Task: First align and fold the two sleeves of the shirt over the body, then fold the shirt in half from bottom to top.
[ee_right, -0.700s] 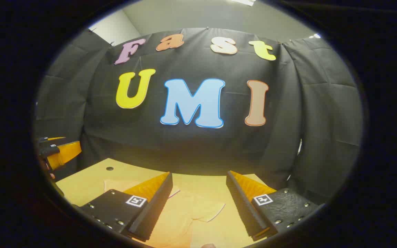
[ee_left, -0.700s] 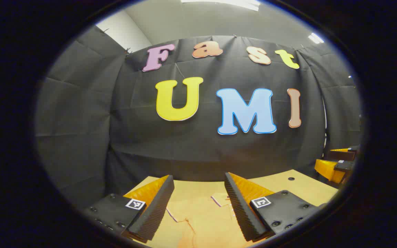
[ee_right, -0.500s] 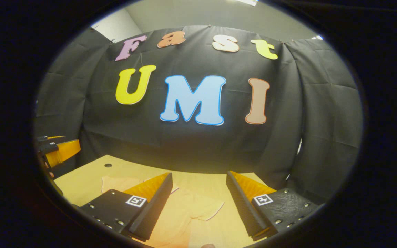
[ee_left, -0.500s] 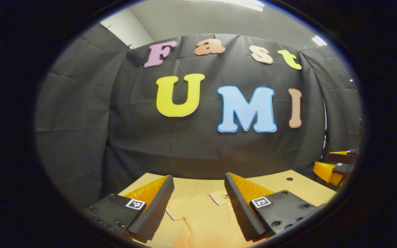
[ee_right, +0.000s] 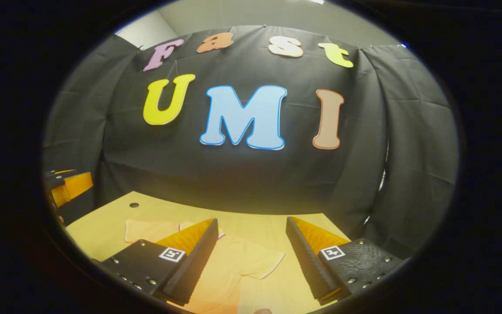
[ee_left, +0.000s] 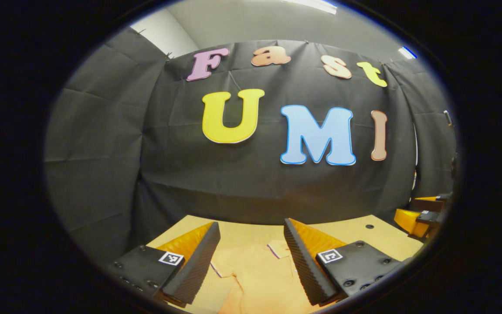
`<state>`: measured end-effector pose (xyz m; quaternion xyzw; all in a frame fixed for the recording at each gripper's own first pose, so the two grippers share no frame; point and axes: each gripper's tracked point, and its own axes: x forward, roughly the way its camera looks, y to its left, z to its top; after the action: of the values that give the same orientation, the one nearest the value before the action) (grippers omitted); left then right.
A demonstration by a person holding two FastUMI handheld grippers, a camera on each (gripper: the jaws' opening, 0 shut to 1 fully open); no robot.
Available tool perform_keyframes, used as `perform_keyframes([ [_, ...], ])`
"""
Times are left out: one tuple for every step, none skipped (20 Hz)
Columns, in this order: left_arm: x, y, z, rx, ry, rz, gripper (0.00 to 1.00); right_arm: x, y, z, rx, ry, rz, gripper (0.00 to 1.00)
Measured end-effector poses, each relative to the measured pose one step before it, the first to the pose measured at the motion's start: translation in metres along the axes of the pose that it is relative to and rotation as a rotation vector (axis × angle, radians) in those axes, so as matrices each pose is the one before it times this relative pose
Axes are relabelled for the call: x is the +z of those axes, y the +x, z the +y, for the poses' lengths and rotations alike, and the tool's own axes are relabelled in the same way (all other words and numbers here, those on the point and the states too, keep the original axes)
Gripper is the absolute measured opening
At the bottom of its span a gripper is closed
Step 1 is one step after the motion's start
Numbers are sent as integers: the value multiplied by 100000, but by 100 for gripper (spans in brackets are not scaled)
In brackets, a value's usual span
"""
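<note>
An orange short-sleeved shirt [ee_left: 257, 274] lies flat on the wooden table [ee_left: 355, 231], collar toward the booth wall. In the left gripper view my left gripper [ee_left: 251, 244] hovers open above the shirt's collar area, nothing between its fingers. In the right gripper view the shirt [ee_right: 229, 270] spreads under my right gripper [ee_right: 251, 240], which is also open and empty; one sleeve [ee_right: 262, 264] sticks out to the right between the fingers, the other sleeve [ee_right: 146, 230] shows to the left. The other gripper [ee_left: 421, 218] appears at the right edge of the left gripper view, and the other gripper [ee_right: 70, 187] at the left edge of the right gripper view.
The black cloth wall [ee_right: 251, 174] closes the far side of the table. A small dark hole [ee_right: 133, 204] sits in the tabletop near the far left corner, and the same hole [ee_left: 369, 226] shows in the left gripper view.
Both grippers have tilted slightly downward and drawn forward, so more of the table and shirt shows under them. The shirt has not moved and both stay open.
</note>
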<state>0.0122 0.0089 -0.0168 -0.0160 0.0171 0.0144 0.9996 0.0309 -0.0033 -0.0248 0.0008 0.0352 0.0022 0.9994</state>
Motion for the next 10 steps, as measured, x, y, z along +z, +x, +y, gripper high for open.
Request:
perform_keyframes([
  [-35, 41, 34, 306, 131, 94, 95, -211, 254, -16, 283, 426, 646, 97],
  [17, 115, 75, 383, 158, 59, 95, -186, 296, -54, 318, 572, 571, 97],
  [42, 58, 7, 285, 196, 27, 95, -336, 332, 2, 273, 543, 719, 97],
  [79, -76, 11, 333, 188, -31, 95, -246, 409, -91, 174, 429, 895, 97],
  [-125, -40, 22, 159, 160, -8, 95, -201, 406, -185, 31, 280, 739, 97],
  [122, -72, 113, 316, 202, 79, 95, -408, 377, -137, -10, 120, 701, 97],
  [-27, -119, 126, 238, 78, 156, 95, -262, 471, -121, -125, 85, 661, 97],
  [-177, 39, -69, 127, -108, 174, 95, -211, 439, -123, 107, 242, 568, 97],
  [-97, 30, 75, 313, -226, 288, 95, -454, 541, -181, -26, -167, 535, 97],
  [-126, -67, 117, 367, -240, 380, 95, -443, 658, -348, -665, -617, 689, 97],
])
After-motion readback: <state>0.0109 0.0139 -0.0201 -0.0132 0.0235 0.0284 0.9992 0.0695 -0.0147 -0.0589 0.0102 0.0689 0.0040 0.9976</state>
